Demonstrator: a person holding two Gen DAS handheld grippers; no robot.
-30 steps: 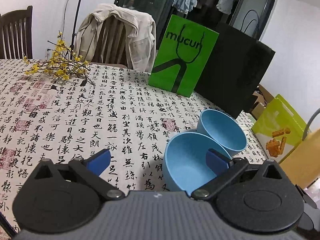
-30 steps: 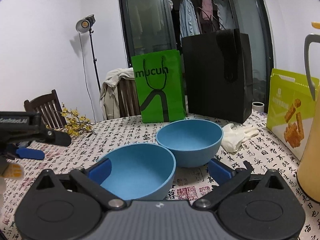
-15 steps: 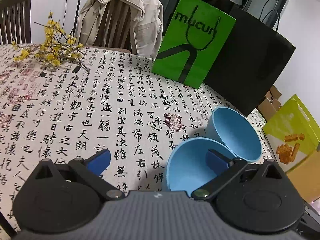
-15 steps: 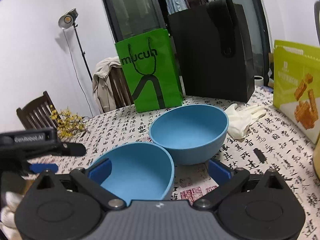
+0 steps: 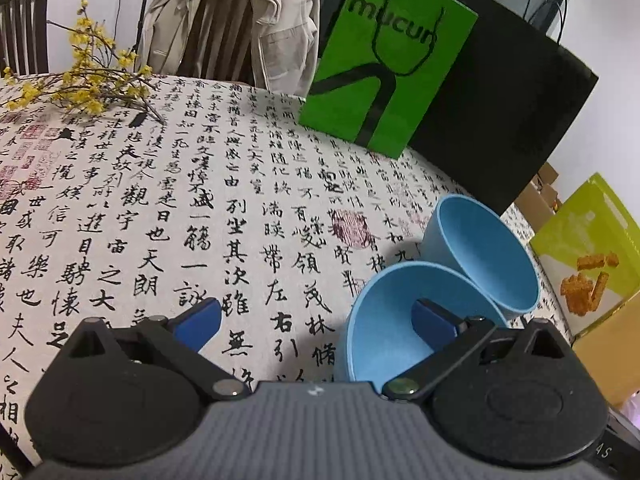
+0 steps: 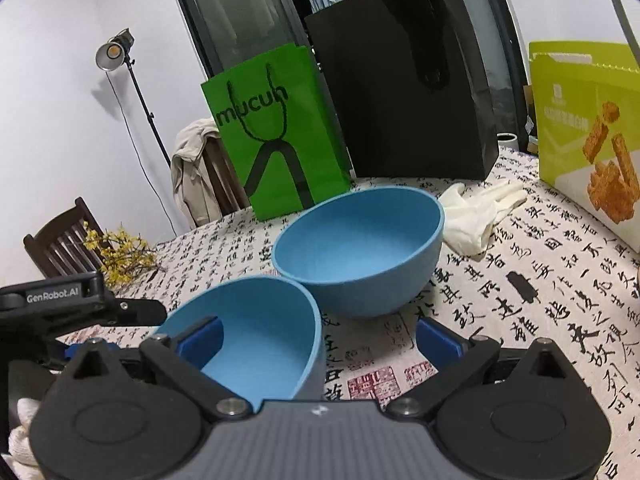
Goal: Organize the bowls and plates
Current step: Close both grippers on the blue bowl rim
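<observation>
Two blue bowls stand rim to rim on the calligraphy tablecloth. In the left wrist view the near bowl [image 5: 384, 328] is at lower right and the far bowl [image 5: 488, 252] is behind it. My left gripper [image 5: 316, 320] is open, its right finger inside the near bowl and that bowl's left wall between the fingers. In the right wrist view the near bowl [image 6: 256, 344] looks tilted and touches the far bowl [image 6: 360, 256]. My right gripper [image 6: 320, 340] is open, its left finger inside the near bowl, the right wall between the fingers.
A green paper bag [image 6: 276, 140] and a black bag [image 6: 404, 80] stand behind the bowls. A white glove [image 6: 476, 212] and a yellow-green snack box [image 6: 592, 136] lie to the right. Yellow flowers [image 5: 84, 84] and a chair with a jacket [image 5: 240, 20] are at the far left.
Both grippers have moved closer to the near bowl, which now fills more of each view and looks more tilted. Both stay open.
</observation>
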